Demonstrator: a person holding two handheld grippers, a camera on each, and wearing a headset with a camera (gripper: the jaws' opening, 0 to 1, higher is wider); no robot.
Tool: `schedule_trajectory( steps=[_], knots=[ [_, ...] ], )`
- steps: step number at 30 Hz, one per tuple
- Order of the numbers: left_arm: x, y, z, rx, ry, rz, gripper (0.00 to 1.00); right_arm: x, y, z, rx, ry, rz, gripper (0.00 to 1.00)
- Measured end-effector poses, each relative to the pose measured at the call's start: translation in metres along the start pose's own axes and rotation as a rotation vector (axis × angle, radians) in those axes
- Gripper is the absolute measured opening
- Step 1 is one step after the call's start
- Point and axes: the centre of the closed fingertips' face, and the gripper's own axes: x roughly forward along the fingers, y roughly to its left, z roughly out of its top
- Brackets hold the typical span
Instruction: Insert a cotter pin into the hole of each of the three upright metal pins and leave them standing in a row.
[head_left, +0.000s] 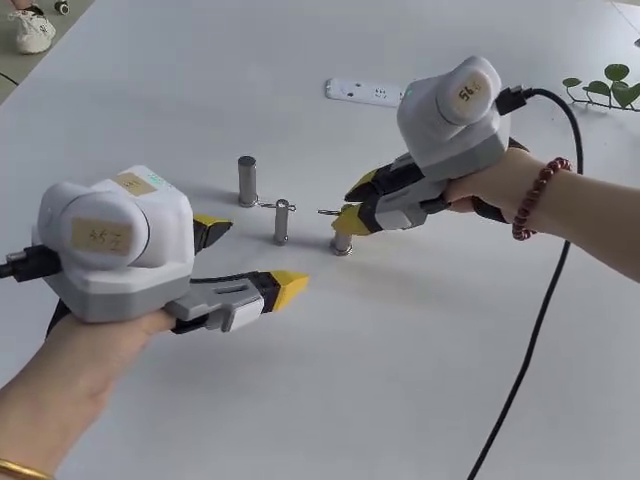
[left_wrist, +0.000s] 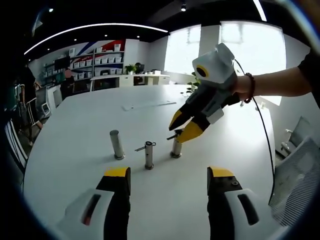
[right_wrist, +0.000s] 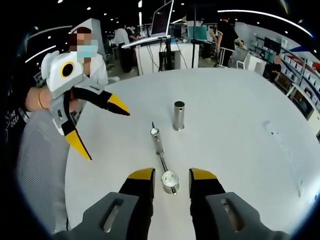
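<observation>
Three upright metal pins stand in a row on the white table (head_left: 300, 400). The far pin (head_left: 247, 181) is bare. The middle pin (head_left: 282, 221) carries a cotter pin (head_left: 268, 206) through its top. My right gripper (head_left: 355, 202) is open, its jaws on either side of the top of the near pin (head_left: 342, 243) without touching it. In the right gripper view that pin (right_wrist: 170, 181) has a cotter pin (right_wrist: 162, 162) sticking out sideways. My left gripper (head_left: 250, 260) is open and empty, hovering left of the row, seen too in the left gripper view (left_wrist: 169, 172).
A white power strip (head_left: 365, 92) lies at the back of the table, with a green plant (head_left: 605, 88) at the far right. A black cable (head_left: 530, 330) trails from the right gripper across the table's right side.
</observation>
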Motion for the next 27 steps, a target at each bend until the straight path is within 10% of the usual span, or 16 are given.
schedule_trajectory(
  steps=[10,27],
  knots=[
    [-0.014,0.005,0.005,0.004,-0.012,0.033,0.65,0.005,0.001,0.055,0.135,-0.163,-0.048,0.26],
    [-0.017,0.012,0.005,0.011,-0.019,0.052,0.66,0.064,-0.009,0.083,0.196,-0.179,-0.06,0.2]
  ],
)
